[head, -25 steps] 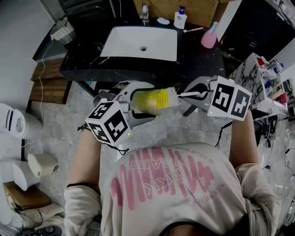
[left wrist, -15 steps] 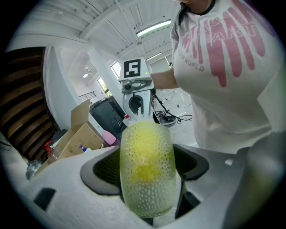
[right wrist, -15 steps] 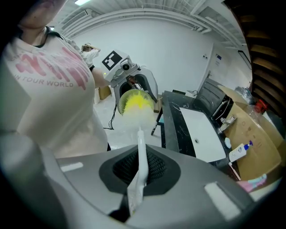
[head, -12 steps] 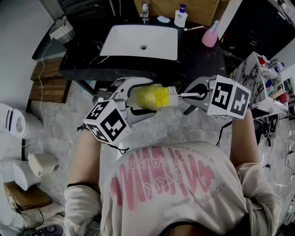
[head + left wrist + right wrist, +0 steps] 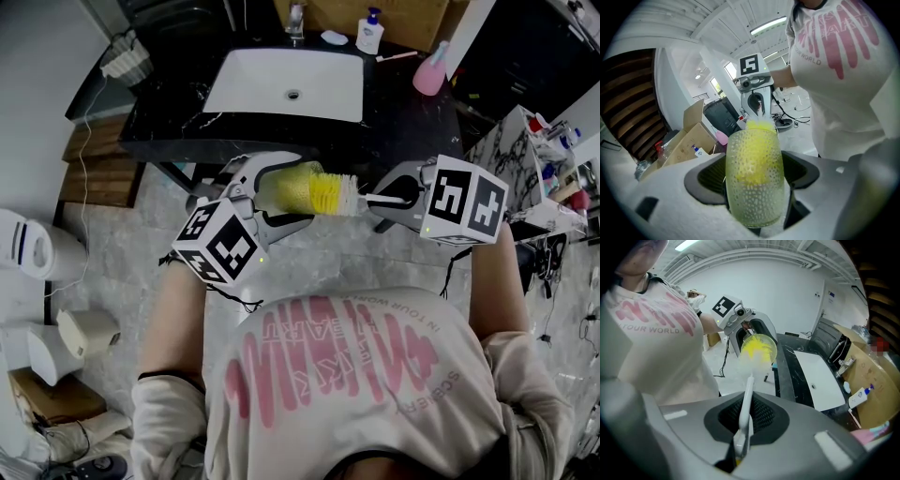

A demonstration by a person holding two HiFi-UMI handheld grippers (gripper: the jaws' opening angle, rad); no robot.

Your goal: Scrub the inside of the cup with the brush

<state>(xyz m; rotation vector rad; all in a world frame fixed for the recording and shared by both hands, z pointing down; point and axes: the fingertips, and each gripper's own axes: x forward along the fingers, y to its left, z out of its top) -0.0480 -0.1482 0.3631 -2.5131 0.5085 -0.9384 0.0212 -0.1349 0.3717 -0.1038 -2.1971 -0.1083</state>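
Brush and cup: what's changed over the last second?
The left tool carried the cup slightly up the head view, toward the sink. The brush remains head-first in the cup's mouth; any depth change is too small to tell. The right tool barely moved. Both grips held.

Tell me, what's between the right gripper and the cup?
The brush: its handle runs from the right gripper to the cup, bristles partly inside, shown in the head view.

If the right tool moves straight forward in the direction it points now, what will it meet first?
The cup, held by the left tool. The brush in the right tool reaches into its mouth, so it would probably meet the cup's bottom next.
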